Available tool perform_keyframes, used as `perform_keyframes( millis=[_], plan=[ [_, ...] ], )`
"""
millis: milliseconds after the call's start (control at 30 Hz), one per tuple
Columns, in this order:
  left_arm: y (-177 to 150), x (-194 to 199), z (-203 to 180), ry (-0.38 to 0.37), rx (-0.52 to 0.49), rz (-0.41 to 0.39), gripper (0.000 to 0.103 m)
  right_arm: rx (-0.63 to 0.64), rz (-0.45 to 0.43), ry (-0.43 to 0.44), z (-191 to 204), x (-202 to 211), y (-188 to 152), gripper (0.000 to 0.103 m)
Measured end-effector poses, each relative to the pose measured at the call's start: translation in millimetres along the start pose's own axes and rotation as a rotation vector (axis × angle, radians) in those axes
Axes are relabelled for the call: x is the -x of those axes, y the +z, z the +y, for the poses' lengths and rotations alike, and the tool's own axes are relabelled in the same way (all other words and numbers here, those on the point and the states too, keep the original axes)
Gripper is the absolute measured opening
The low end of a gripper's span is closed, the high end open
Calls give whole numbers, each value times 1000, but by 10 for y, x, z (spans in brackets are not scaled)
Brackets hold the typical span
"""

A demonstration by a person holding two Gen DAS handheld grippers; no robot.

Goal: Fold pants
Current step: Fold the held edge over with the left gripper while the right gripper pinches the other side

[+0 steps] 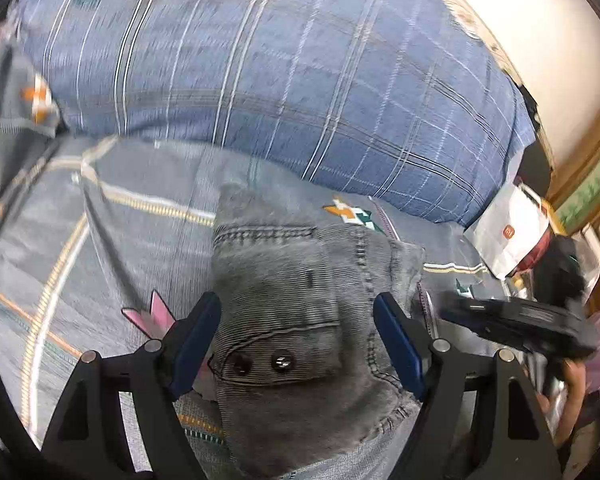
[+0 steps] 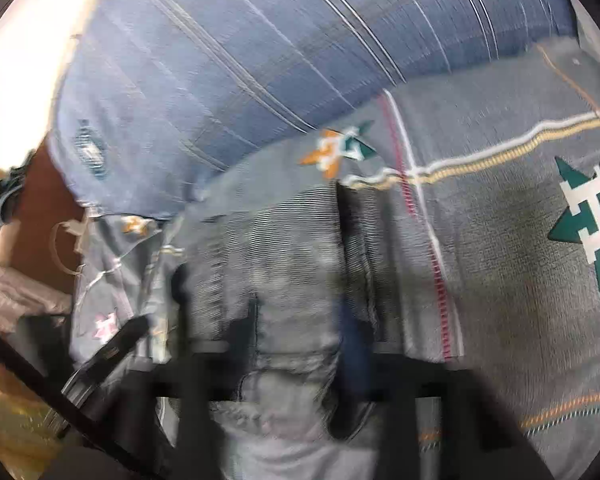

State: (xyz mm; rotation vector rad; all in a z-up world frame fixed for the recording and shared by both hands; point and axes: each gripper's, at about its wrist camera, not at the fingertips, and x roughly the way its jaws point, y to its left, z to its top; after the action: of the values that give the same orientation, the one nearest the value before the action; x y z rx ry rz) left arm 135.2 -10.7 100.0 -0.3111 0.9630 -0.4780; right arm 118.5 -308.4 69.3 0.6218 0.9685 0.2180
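Note:
Grey denim pants (image 1: 300, 280) lie folded into a compact bundle on the patterned bed sheet (image 1: 100, 240), with two metal buttons facing up. My left gripper (image 1: 296, 336) hovers over the bundle, open, its blue pads (image 1: 198, 336) standing clear on either side. In the blurred right wrist view the same pants (image 2: 292, 272) lie under my right gripper (image 2: 296, 340), whose dark fingers (image 2: 352, 340) stand apart without pinching the cloth. The right gripper's black body (image 1: 516, 324) also shows at the right of the left wrist view.
A large blue plaid pillow (image 1: 280, 72) lies right behind the pants. A white paper bag (image 1: 508, 236) stands at the bed's right edge, with a person's arm (image 1: 576, 384) below it. The grey sheet (image 2: 520, 240) with star motifs stretches to the right.

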Motion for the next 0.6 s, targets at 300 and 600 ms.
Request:
perform_keyframes(
  millis=[300,600],
  plan=[
    [-167,-309,-96,136,-75,78,78,-2,156,-27,-150,-378,-273,13],
    [-182,-335,-124,148,-97,84,78,199,47,-175,212,4,-539,7]
  ],
)
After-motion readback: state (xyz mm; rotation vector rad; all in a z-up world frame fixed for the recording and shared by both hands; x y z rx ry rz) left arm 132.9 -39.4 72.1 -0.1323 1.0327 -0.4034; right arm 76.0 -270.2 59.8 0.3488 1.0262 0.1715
